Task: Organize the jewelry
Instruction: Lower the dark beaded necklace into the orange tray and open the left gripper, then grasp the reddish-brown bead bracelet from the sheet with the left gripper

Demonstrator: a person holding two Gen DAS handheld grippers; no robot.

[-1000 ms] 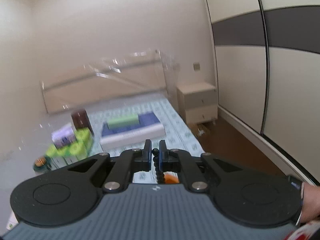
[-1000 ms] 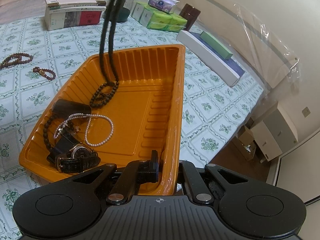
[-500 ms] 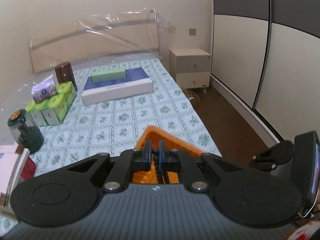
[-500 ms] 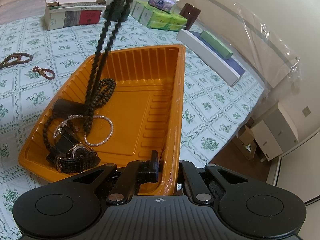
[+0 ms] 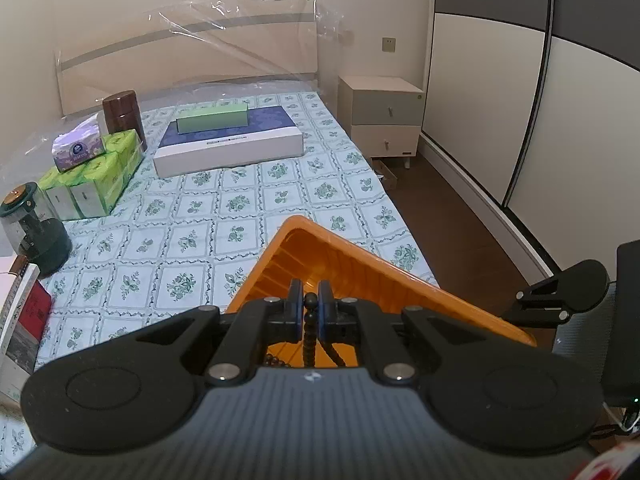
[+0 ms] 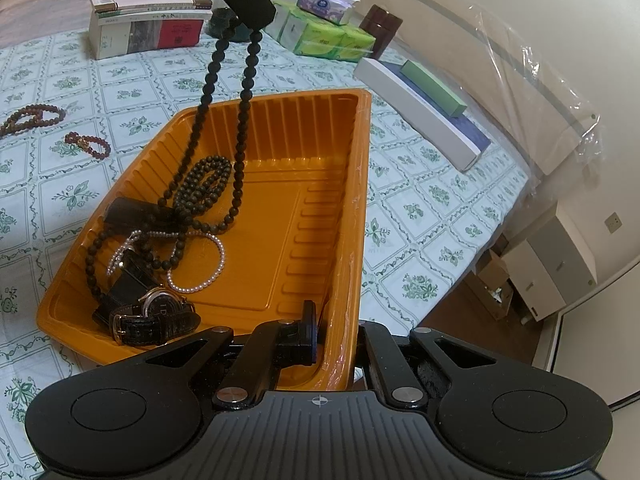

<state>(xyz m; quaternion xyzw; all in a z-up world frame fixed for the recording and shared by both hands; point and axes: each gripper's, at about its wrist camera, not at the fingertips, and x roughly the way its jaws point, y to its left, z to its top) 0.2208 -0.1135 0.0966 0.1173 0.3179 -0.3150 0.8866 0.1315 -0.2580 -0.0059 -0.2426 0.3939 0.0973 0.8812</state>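
My left gripper (image 5: 309, 304) is shut on a long black bead necklace (image 6: 212, 76) and holds it above the orange tray (image 6: 320, 208); the left gripper also shows in the right wrist view (image 6: 248, 16). The necklace's lower end lies coiled in the tray (image 6: 208, 178). The tray also holds a pearl bracelet (image 6: 200, 280), a black-strap watch (image 6: 156, 316) and a dark case (image 6: 132, 214). My right gripper (image 6: 332, 332) is shut on the tray's near rim. Two reddish bead bracelets (image 6: 86, 144) (image 6: 30, 118) lie on the bedspread to the left of the tray.
On the patterned bedspread (image 5: 192, 240) stand stacked books (image 6: 148, 20), green tissue packs (image 5: 96, 176), a brown jar (image 5: 122, 114), a dark glass jar (image 5: 28, 224) and a white flat box with a green box on it (image 5: 228, 140). A nightstand (image 5: 382, 116) is beyond the bed's edge.
My left gripper has come down towards the tray with the necklace. More of the necklace now lies coiled in the tray. The right gripper has kept still on the rim.
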